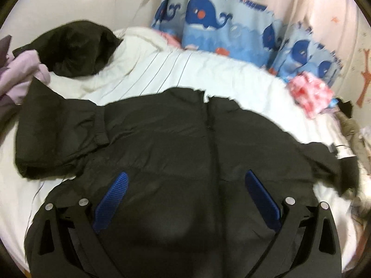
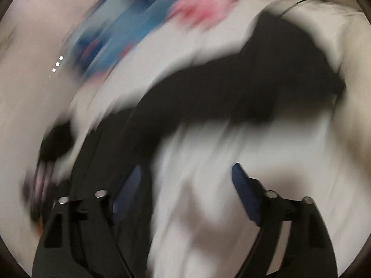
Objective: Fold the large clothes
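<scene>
Black puffer jacket (image 1: 185, 134) lies spread on the bed (image 1: 243, 78) — 0 folds visible. Left gripper (image 1: 184, 199) and right gripper (image 2: 185, 192) both gape, grasping nothing — folding remains.

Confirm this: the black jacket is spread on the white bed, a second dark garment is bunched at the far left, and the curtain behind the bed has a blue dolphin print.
One detail is wrong. The left wrist view shows the curtain printed with blue whales, not dolphins. The rest stands: the black jacket lies spread on the white bed, and a second dark garment is bunched at the far left.
</scene>
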`<state>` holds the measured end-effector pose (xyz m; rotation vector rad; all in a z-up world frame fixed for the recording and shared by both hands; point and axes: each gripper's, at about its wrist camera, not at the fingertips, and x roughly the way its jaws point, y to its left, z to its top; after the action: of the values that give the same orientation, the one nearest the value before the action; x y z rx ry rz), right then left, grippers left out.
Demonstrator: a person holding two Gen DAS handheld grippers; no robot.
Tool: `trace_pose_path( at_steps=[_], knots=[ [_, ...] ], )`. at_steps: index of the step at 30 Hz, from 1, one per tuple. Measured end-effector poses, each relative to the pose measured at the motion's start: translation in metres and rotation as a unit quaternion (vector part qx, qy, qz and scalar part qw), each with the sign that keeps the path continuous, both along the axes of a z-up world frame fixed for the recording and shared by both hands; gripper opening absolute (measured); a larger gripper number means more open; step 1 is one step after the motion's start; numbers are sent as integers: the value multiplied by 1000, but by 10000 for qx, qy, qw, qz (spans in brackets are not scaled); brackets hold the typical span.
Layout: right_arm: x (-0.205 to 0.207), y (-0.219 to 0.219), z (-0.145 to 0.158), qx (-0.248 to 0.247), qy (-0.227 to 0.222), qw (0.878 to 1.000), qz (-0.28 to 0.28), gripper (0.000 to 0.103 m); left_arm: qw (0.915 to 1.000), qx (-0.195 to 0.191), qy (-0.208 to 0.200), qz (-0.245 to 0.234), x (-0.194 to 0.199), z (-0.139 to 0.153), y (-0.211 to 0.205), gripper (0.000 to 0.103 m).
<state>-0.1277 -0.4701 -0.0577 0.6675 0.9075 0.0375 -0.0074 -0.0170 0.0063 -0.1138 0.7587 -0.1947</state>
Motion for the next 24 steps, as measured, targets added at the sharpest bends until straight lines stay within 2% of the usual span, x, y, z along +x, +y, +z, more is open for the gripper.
trace_pose_path(
  at_steps=[3, 5, 6, 7, 8, 9, 10, 11, 13, 15, 17, 18, 20, 22, 23, 24],
  knots=[
    [-50, 95, -31, 499, 469, 9900, 1233, 78, 9999, 16, 59, -123, -31, 9, 7, 97],
    [-67, 133, -48, 319, 827, 9818, 1682, 78, 9997, 164, 124, -152, -52, 14, 12, 97],
    [-70, 142, -51, 329, 834, 9794, 1810, 75, 9996, 214, 123, -138, -60, 16, 15, 97],
    [-72, 150, -50, 422, 778, 9765, 1964, 58, 9995, 256, 105, -156, -74, 22, 20, 97],
    [-68, 158, -44, 598, 571, 9715, 2223, 48, 9994, 282, 81, -167, -78, 25, 22, 97],
    [-67, 164, -39, 537, 488, 9700, 2320, 34, 9993, 322, 36, -162, -86, 30, 25, 97],
    [-64, 166, -35, 482, 456, 9687, 2391, 23, 9992, 383, -31, -142, -94, 36, 28, 97],
    [-65, 169, -27, 462, 308, 9674, 2469, 18, 9990, 418, -77, -134, -100, 41, 31, 97],
    [-63, 156, -4, 550, -82, 9722, 2275, 9, 9990, 409, -154, -93, -110, 53, 36, 97],
    [-60, 113, 32, 653, -653, 9803, 1745, 8, 9992, 339, -213, -76, -115, 62, 40, 97],
    [-82, 72, 52, 771, -1029, 9833, 1292, 8, 9992, 300, -264, -95, -118, 69, 39, 97],
    [-97, 54, 53, 568, -1046, 9865, 1129, 7, 9991, 287, -290, -111, -120, 70, 38, 97],
    [-119, 35, 26, 150, -533, 9928, 1063, 8, 9990, 277, -263, -216, -116, 69, 31, 97],
    [-124, 34, -19, -8, 441, 9878, 1495, 9, 9988, 327, -173, -328, -110, 61, 21, 97],
    [-136, 28, -35, -74, 704, 9859, 1519, 11, 9986, 360, -114, -382, -106, 57, 16, 97],
    [-148, 16, -40, 77, 699, 9873, 1425, 16, 9983, 389, -57, -436, -100, 52, 10, 97]
  ],
)
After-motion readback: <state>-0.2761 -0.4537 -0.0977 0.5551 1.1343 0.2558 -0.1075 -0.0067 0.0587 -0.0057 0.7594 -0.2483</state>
